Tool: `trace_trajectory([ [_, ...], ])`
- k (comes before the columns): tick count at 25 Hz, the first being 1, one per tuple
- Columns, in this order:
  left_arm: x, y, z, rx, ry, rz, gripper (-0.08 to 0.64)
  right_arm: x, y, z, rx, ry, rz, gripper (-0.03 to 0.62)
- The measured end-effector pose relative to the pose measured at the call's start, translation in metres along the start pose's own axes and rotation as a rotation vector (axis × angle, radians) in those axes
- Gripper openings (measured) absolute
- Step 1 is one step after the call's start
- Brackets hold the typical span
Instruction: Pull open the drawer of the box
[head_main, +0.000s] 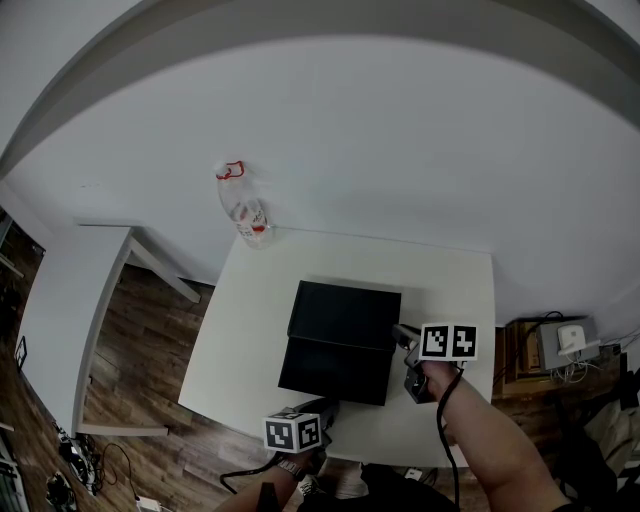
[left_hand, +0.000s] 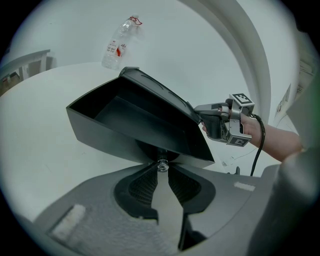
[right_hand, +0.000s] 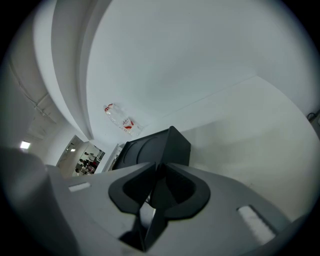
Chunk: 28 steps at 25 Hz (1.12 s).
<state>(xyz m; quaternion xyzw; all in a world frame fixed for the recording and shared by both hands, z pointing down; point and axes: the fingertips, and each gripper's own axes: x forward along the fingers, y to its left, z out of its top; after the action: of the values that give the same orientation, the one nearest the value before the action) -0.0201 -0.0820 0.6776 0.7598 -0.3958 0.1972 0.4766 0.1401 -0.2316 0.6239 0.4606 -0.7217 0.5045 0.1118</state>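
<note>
My left gripper (left_hand: 161, 171) pinches the small metal knob (left_hand: 161, 164) on the open black drawer (left_hand: 131, 122). My right gripper (right_hand: 155, 172) clamps the right side of the black rectangular box (right_hand: 167, 142).

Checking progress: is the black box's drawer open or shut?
Open. The black plastic drawer stands pulled out of the black rectangular box, its bare inside visible.

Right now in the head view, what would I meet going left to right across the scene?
white side table → plastic bottle → black box → right gripper → white device
</note>
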Motion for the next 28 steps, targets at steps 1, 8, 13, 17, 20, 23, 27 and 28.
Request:
trace_trajectory([
  [1,0.000,0.000,0.000,0.000,-0.002,0.000,0.072,0.000,0.000,0.000,0.000,0.000,0.000,0.071],
  [8,-0.006,0.002,0.004,-0.011,-0.047,-0.012,0.075,0.001,0.000,0.001,0.003,-0.002,0.002,0.071],
  [13,-0.015,0.001,0.002,-0.020,-0.065,-0.037,0.080,0.001,-0.002,0.001,-0.002,-0.001,-0.003,0.071],
  [17,-0.026,-0.006,-0.010,-0.015,-0.064,-0.086,0.078,-0.001,-0.003,0.001,-0.011,0.001,-0.001,0.072],
  [20,-0.039,-0.010,-0.024,-0.009,-0.049,-0.140,0.077,0.000,-0.003,0.002,0.002,-0.009,-0.005,0.071],
  [23,-0.057,-0.017,-0.041,-0.004,-0.030,-0.214,0.002,0.001,-0.003,0.002,0.002,-0.024,0.009,0.072],
  [27,-0.090,-0.027,-0.058,-0.022,-0.030,-0.319,0.000,-0.005,-0.008,-0.001,0.059,-0.048,0.059,0.109],
  [28,-0.100,-0.027,-0.061,-0.023,-0.034,-0.338,0.001,-0.009,-0.010,-0.003,0.080,-0.058,0.061,0.119],
])
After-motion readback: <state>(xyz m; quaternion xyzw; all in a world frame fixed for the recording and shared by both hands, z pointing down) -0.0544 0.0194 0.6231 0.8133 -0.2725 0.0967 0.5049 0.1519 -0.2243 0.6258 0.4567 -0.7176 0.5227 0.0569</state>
